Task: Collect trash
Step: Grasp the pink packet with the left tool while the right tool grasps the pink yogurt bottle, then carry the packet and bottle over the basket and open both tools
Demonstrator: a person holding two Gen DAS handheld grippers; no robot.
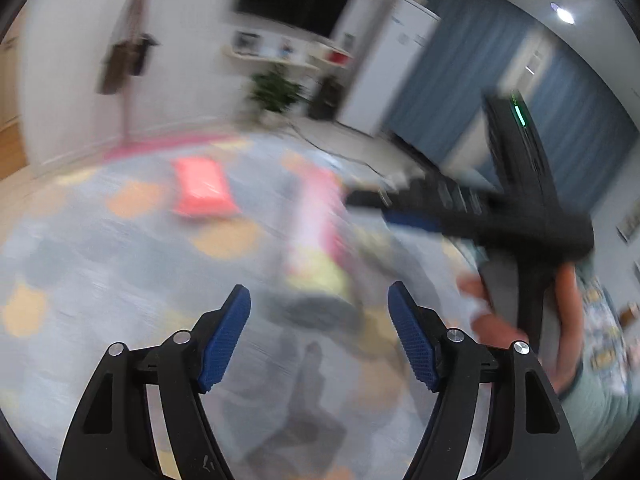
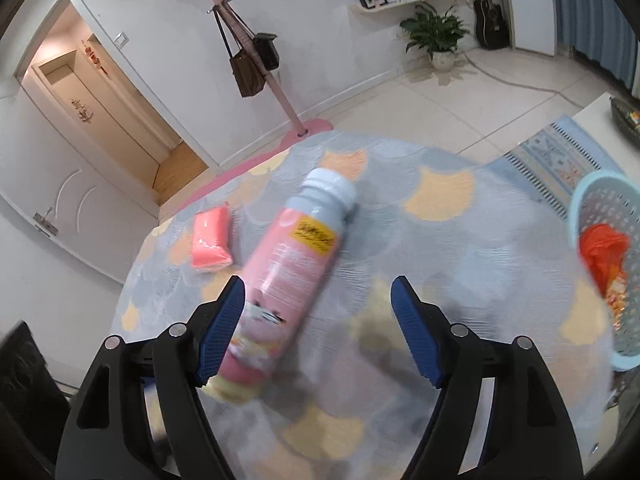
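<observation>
Round desk [image 2: 460,248] under a scalloped cloth, with trash lying on it.

The desk's cloth is grey-blue with scattered orange and yellow scallop shapes, under a clear glossy cover. A pink bottle [image 2: 296,256] with a pale cap lies on its side near the middle, cap toward the far edge, a yellow sticker on its shoulder. Left of the bottle, just apart from it, lies a small pink packet [image 2: 211,237] in shiny wrap. Well to the right of the bottle, at the desk's right edge, is a tilted light-blue perforated basket [image 2: 592,200] with orange scraps inside; whether it rests on the desk cannot be told. In the blurred left wrist view the bottle [image 1: 316,236] and packet [image 1: 202,190] show on the same cloth [image 1: 100,248].
</observation>
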